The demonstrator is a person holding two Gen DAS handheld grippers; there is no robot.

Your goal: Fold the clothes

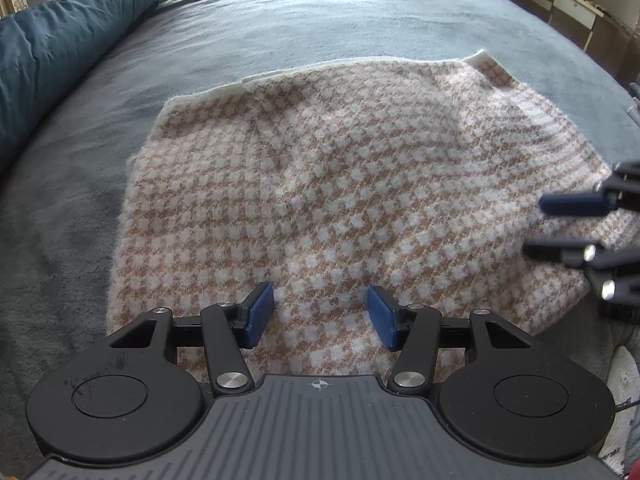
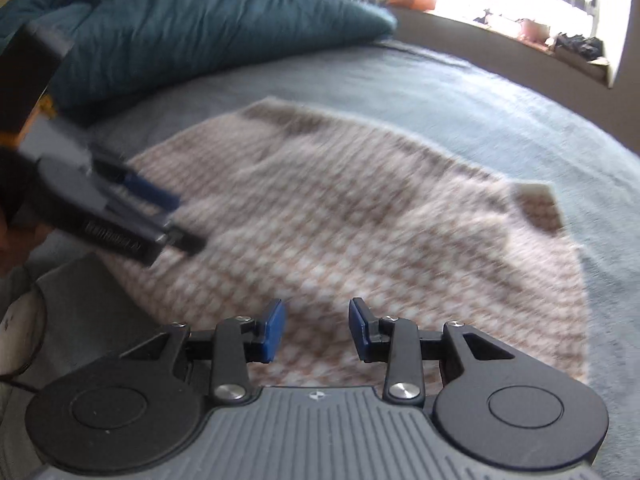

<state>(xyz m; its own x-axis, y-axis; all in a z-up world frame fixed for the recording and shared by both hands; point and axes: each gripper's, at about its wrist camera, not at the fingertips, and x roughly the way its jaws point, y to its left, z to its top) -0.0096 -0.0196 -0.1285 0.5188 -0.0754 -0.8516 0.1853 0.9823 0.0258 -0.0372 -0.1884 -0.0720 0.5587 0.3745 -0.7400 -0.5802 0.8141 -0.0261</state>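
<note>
Evidently the knit sweater [image 1: 340, 208] lying flat on the bed [image 1: 280, 24] is soft, light and limp: take it at the near hem or side edges. Left claw [image 1: 321, 316] half open, holding nothing, poised over the near hem; right claw [image 2: 317, 330] likewise released and empty above the cloth; contact unclear

Two near, downward views, shared sweater [image 1: 344, 208]

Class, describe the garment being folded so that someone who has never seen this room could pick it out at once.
Start at the grey-blue bed cover, with a teal duvet bunched along one side. Lying in the middle is the sweater, partly folded. Its fuzzy tan-and-white check and cream edging set it apart from the plain bedding.
</note>
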